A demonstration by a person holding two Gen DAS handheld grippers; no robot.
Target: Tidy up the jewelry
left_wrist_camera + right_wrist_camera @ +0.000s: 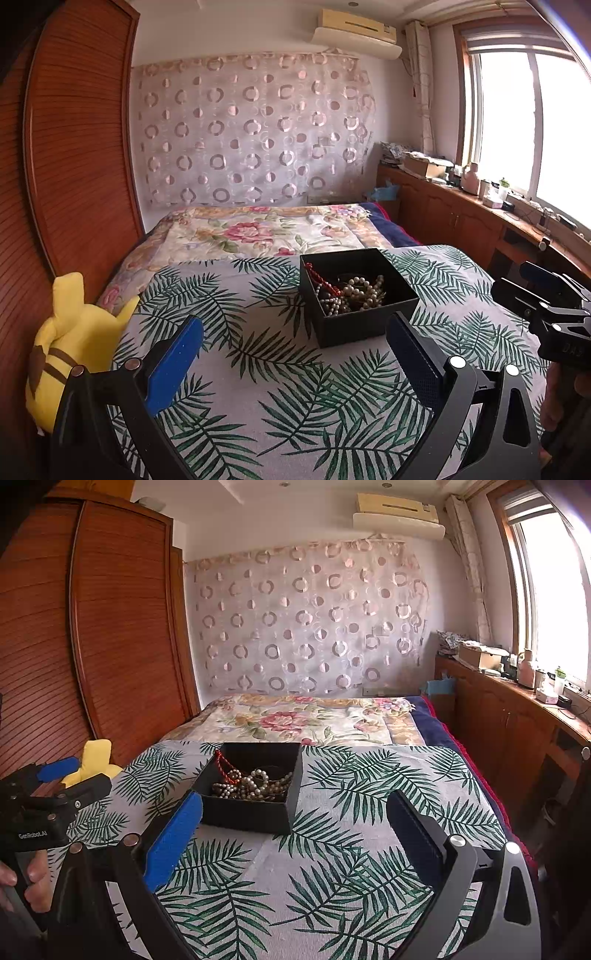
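both the left gripper point(295, 343) and right gripper point(295, 823) are held wide open and empty short of the black box point(369, 325) on the bed, where tangled pearl strands point(354, 291) could be dragged out together.

Left gripper point(295, 354): jaws wide apart, holding nothing.
Black box point(364, 325): on leaf-print cloth point(258, 387), holding pearl strands point(354, 293), red beads point(325, 282).
Right gripper point(535, 291): at right edge.
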